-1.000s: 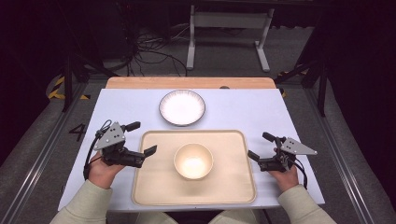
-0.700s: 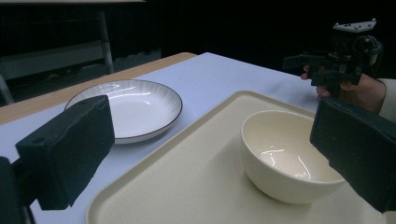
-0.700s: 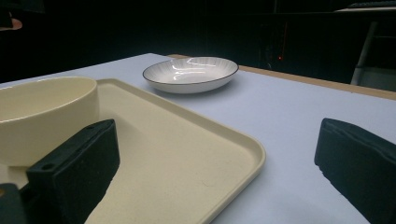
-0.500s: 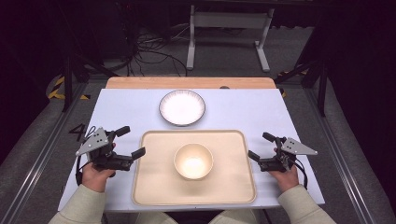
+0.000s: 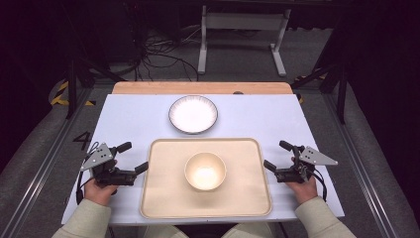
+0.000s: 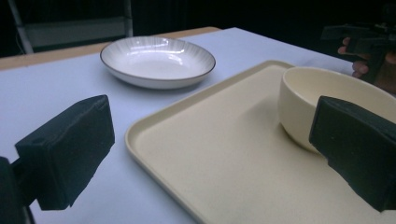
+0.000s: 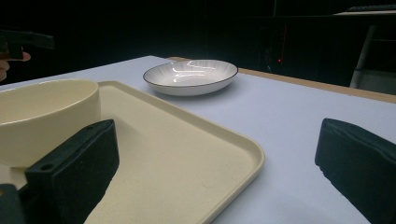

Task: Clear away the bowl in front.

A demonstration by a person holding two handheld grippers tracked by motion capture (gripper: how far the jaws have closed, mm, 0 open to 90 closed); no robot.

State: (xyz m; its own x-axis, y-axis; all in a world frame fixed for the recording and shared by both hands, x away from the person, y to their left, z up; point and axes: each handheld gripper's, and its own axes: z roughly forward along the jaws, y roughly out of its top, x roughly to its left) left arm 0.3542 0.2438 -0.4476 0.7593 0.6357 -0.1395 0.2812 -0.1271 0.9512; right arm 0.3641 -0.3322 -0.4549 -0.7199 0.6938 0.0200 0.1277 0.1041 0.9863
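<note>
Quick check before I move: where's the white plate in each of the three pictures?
High view: white plate at upper centre, on the table beyond the tray.
Left gripper view: white plate at upper left, past the tray's far corner.
Right gripper view: white plate at upper centre, beyond the tray.
Shared landmark: the cream bowl on the tray.

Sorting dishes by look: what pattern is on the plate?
White plate with fine ribbed lines and a thin dark rim, clearest in the left gripper view.

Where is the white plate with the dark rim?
In the high view the white plate sits on the table, toward the far edge and near the middle, just beyond the far rim of the cream tray that holds the bowl.
</note>
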